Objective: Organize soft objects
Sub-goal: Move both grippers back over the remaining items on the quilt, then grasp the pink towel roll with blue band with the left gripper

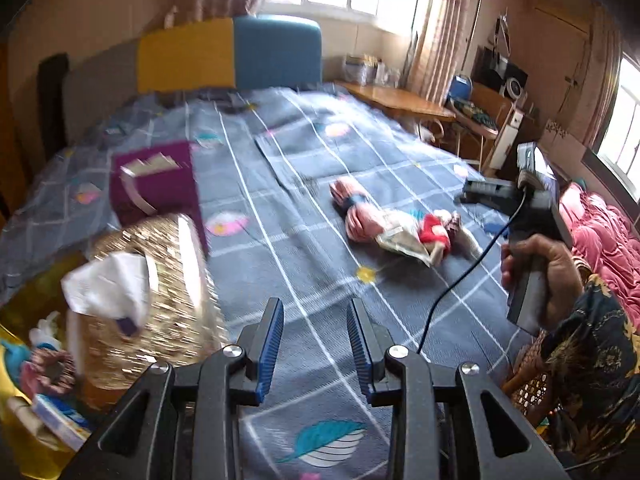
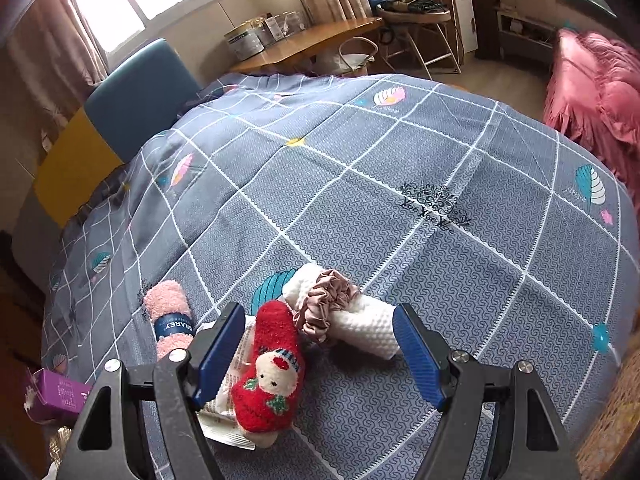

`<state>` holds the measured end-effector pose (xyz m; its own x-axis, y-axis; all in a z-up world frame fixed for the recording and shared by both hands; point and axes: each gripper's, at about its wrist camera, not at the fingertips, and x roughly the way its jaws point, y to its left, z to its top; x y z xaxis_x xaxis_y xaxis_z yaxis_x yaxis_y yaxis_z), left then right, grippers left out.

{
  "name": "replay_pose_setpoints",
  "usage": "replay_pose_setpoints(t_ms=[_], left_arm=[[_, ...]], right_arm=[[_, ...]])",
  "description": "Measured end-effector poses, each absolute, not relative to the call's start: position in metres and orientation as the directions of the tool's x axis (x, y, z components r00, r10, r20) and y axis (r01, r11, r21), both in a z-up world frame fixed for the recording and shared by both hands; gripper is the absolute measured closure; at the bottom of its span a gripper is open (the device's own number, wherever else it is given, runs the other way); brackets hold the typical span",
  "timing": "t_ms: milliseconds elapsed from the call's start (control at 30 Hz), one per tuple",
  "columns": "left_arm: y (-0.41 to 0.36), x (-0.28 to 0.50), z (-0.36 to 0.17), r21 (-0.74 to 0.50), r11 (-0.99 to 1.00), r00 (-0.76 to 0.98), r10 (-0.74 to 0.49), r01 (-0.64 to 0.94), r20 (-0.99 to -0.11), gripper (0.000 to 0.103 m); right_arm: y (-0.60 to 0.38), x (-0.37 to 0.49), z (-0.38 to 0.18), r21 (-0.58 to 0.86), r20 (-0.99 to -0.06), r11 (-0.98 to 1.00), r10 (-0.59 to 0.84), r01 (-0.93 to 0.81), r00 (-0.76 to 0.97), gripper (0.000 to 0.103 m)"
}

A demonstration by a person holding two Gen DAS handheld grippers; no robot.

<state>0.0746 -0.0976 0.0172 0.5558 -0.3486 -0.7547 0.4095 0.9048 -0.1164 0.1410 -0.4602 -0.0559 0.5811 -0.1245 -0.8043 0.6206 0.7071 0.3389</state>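
On the grey checked bedspread lie a red fuzzy sock with a snowman face, a rolled white towel with a dusty-pink scrunchie around it, and a rolled pink towel with a blue band. My right gripper is open just above them, with the red sock between its fingers. My left gripper is open and empty over bare bedspread. The pile of soft things lies further off in the left wrist view, with the right gripper beside it.
A gold sequined tissue box and a purple box stand at the left. A yellow bin with small items is at the lower left. A pink quilt and a wooden desk are beyond the bed.
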Motion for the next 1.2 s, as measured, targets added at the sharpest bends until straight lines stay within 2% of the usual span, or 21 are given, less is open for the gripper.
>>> replay_pose_setpoints(t_ms=[333, 633, 1033, 1200], left_arm=[[-0.139, 0.117, -0.029, -0.206, 0.904, 0.407, -0.360, 0.376, -0.840, 0.071], [-0.190, 0.191, -0.045, -0.313, 0.899, 0.335, -0.409, 0.306, -0.849, 0.071], [-0.256, 0.273, -0.074, -0.283, 0.911, 0.296, -0.371, 0.299, -0.880, 0.069], [-0.274, 0.295, -0.087, -0.219, 0.924, 0.312, -0.318, 0.314, -0.896, 0.066]], right_arm=[[-0.468, 0.137, -0.059, 0.419, -0.786, 0.671, -0.070, 0.612, 0.614, 0.026], [-0.468, 0.139, -0.064, 0.436, -0.792, 0.663, -0.037, 0.608, 0.609, 0.026], [-0.480, 0.132, -0.066, 0.527, -0.761, 0.596, 0.014, 0.606, 0.649, 0.026], [-0.484, 0.128, -0.069, 0.564, -0.747, 0.559, 0.032, 0.608, 0.664, 0.026]])
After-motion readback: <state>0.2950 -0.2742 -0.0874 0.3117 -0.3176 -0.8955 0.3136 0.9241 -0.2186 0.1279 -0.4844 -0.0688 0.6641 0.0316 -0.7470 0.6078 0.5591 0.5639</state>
